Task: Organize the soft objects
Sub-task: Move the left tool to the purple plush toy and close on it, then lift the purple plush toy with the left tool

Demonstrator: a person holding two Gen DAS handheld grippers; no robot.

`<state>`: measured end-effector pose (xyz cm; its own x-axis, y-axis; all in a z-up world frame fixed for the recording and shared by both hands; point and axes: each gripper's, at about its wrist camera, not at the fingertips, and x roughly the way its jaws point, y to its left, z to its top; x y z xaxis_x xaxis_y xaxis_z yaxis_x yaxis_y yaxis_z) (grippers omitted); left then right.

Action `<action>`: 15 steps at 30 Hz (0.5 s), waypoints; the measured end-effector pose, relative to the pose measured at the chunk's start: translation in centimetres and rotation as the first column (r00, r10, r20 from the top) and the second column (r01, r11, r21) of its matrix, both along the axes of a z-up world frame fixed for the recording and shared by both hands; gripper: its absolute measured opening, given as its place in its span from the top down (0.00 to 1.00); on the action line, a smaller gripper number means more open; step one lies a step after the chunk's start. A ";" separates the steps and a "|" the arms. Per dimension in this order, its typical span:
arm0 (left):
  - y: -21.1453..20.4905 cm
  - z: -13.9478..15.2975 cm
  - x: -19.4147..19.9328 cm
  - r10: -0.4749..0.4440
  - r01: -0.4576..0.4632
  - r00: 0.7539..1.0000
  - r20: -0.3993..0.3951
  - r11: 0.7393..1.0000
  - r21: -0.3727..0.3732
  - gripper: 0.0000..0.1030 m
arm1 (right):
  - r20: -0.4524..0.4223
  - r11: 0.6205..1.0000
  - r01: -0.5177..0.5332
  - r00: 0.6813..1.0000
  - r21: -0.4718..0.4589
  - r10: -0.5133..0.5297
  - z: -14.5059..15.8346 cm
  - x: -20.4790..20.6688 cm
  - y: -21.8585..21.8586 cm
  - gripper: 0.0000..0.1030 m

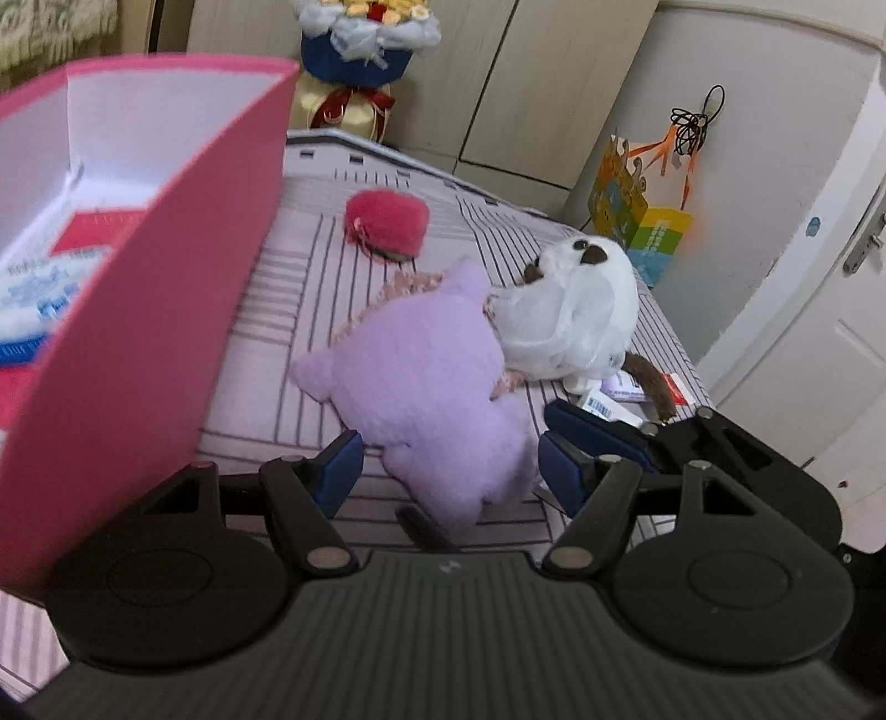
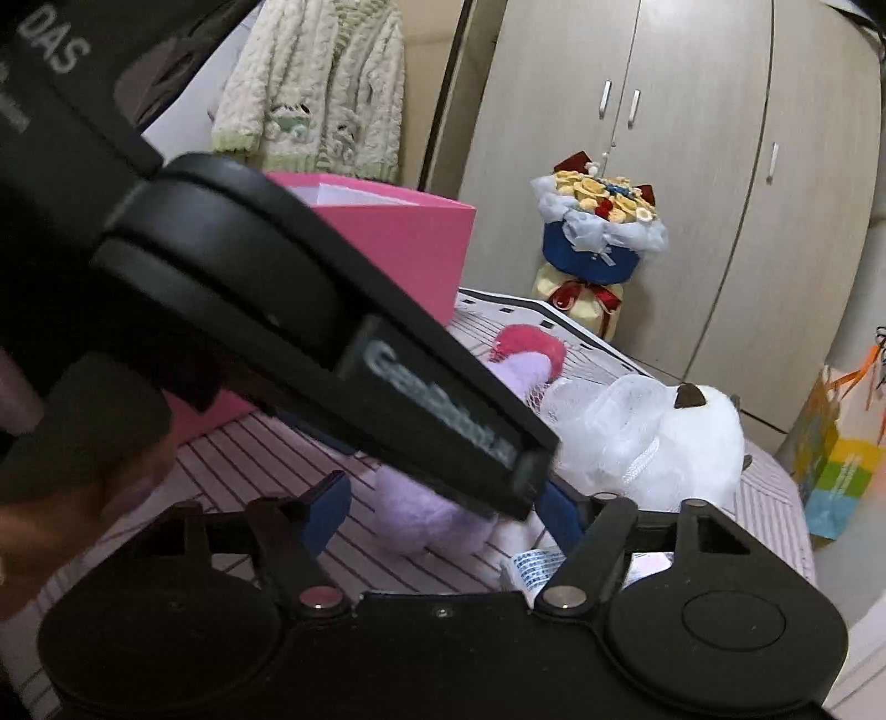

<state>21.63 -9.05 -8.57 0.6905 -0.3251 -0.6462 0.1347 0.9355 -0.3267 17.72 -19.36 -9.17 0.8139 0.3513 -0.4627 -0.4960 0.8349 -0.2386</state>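
A purple plush [image 1: 432, 399] lies on the striped bed cover [image 1: 299, 310], and my left gripper [image 1: 451, 471] straddles its lower end. The jaws stand open; a small gap shows at the left pad. A white plush [image 1: 576, 310] with brown ears leans on its right side, and a round red plush [image 1: 387, 221] lies beyond. In the right wrist view the left gripper's body [image 2: 332, 332] crosses the frame. My right gripper [image 2: 446, 512] is open around part of the purple plush [image 2: 426, 526], with gaps at both pads. Its blue finger [image 1: 592, 429] shows beside the white plush [image 2: 664, 437].
An open pink box [image 1: 138, 277] with packets inside stands close on the left. Small packets [image 1: 609, 404] lie under the white plush. A flower bouquet [image 1: 365, 50] and wardrobe stand behind the bed, a colourful gift bag [image 1: 637, 221] to its right. A hand [image 2: 83, 471] holds the left gripper.
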 end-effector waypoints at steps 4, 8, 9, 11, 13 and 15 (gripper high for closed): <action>0.0 -0.7 0.3 0.008 -0.008 1.000 -0.010 0.999 -0.040 0.33 | -0.033 1.000 0.016 0.999 0.004 -0.016 -0.2 0.8 0.0 0.40; 0.3 -0.8 0.4 0.014 -0.014 1.000 -0.008 0.998 -0.063 0.33 | -0.052 1.000 0.008 0.999 0.030 -0.006 -0.1 1.4 -0.4 0.40; 0.3 -0.9 0.5 0.017 -0.018 1.000 -0.012 0.998 -0.067 0.33 | -0.051 0.999 0.004 0.999 0.033 -0.002 0.0 1.5 -0.4 0.41; 0.5 -1.1 0.7 0.018 -0.020 1.000 -0.022 0.997 -0.078 0.33 | -0.056 1.000 0.003 0.998 0.031 -0.002 0.0 1.6 -0.4 0.44; 0.5 -1.1 0.7 0.015 -0.017 1.000 -0.018 0.997 -0.073 0.34 | -0.057 0.999 0.028 0.998 0.034 -0.026 0.0 1.5 -0.5 0.54; 0.7 -1.0 0.7 0.006 -0.008 1.000 -0.026 0.996 -0.083 0.34 | -0.084 0.996 0.039 0.996 0.076 -0.032 0.1 1.3 -1.2 0.56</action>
